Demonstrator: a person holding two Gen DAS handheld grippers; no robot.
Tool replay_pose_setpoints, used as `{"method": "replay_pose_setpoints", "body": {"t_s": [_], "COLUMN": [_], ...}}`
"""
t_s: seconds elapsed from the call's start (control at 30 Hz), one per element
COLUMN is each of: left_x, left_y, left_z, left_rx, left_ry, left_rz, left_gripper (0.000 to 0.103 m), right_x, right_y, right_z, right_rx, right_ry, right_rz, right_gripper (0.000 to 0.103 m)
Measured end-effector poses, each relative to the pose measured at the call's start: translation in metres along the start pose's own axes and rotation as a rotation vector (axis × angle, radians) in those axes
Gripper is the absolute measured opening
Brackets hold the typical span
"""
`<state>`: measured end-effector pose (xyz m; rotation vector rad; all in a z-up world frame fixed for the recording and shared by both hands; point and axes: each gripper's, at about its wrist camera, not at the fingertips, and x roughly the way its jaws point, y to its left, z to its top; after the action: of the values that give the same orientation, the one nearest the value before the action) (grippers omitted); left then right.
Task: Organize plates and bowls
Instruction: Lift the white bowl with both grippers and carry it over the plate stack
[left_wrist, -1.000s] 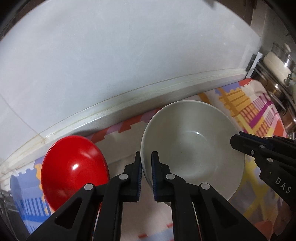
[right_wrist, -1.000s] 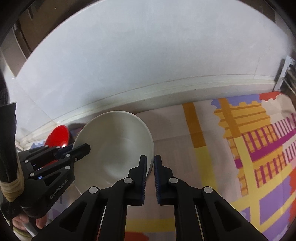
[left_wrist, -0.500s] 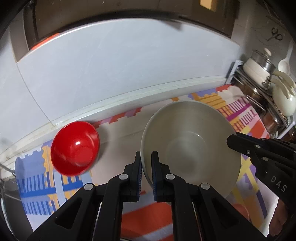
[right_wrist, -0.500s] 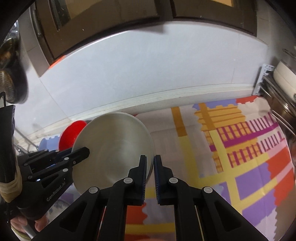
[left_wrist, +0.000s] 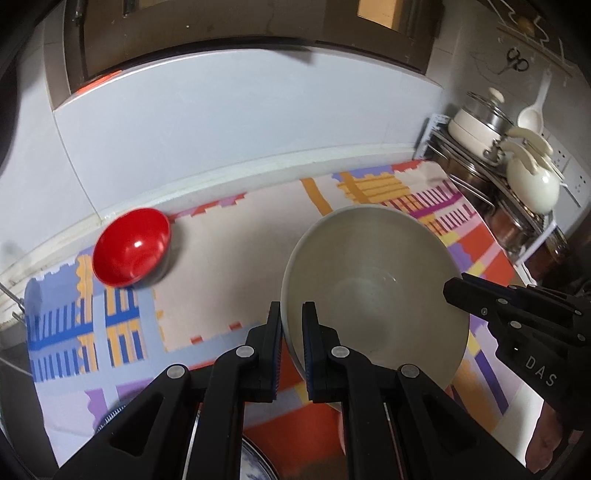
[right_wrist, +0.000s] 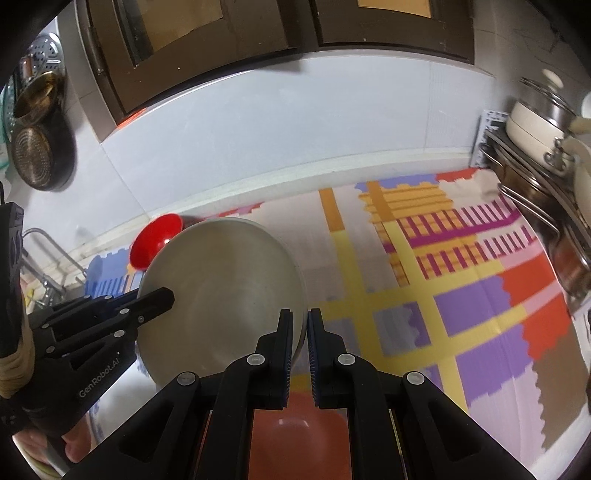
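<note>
I have the big grey bowl (left_wrist: 373, 291) off the patterned mat (left_wrist: 229, 258), pinched at opposite rims: the left gripper (left_wrist: 291, 325) is clamped on its near-left edge, the right gripper (right_wrist: 300, 328) on the far side. It looks like glazed ceramic to me, so heavy, rigid, slick and breakable; a thin rim pinch could slip if the two hands drift apart, so I'd keep them level. The red bowl (left_wrist: 131, 253) sits well apart by the wall, pots (left_wrist: 480, 127) racked at right
</note>
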<state>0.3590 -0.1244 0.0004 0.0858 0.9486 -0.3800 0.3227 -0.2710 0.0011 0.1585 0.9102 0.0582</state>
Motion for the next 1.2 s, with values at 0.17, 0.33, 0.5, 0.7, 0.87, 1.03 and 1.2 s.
{"method": "replay_pose_setpoints", "body": {"t_s": [0.17,0.33,0.5,0.7,0.87,1.03,1.2], "left_x": [-0.007,-0.009,-0.007,0.003,0.01,0.016,0.023], "left_y": [-0.015,-0.025,-0.032,-0.038,-0.041,-0.044,-0.045], "left_z": [-0.019,-0.033,-0.048,-0.064,-0.074,-0.081,-0.086], "left_rx": [0.002,0.01,0.011,0.012,0.013,0.017,0.016], "left_ry": [0.02,0.039,0.07,0.121,0.152,0.176,0.2], "left_rz": [-0.021,-0.031,-0.046,-0.058,-0.06,-0.058,-0.055], "left_gripper": [0.011,0.011,0.011,0.011,0.011,0.012,0.013], "right_x": [-0.016,-0.026,-0.03,-0.027,-0.023,-0.016,-0.011], "right_y": [-0.004,-0.012,-0.017,-0.024,-0.028,-0.032,-0.034], "right_z": [-0.018,-0.036,-0.052,-0.068,-0.078,-0.086,-0.092], "right_rx": [-0.007,0.004,0.007,0.021,0.035,0.043,0.051], "right_ry": [-0.006,0.007,0.025,0.059,0.087,0.119,0.143], "right_rz": [-0.024,-0.031,-0.04,-0.047,-0.051,-0.05,-0.049], "right_gripper": [0.01,0.01,0.01,0.01,0.01,0.01,0.01]}}
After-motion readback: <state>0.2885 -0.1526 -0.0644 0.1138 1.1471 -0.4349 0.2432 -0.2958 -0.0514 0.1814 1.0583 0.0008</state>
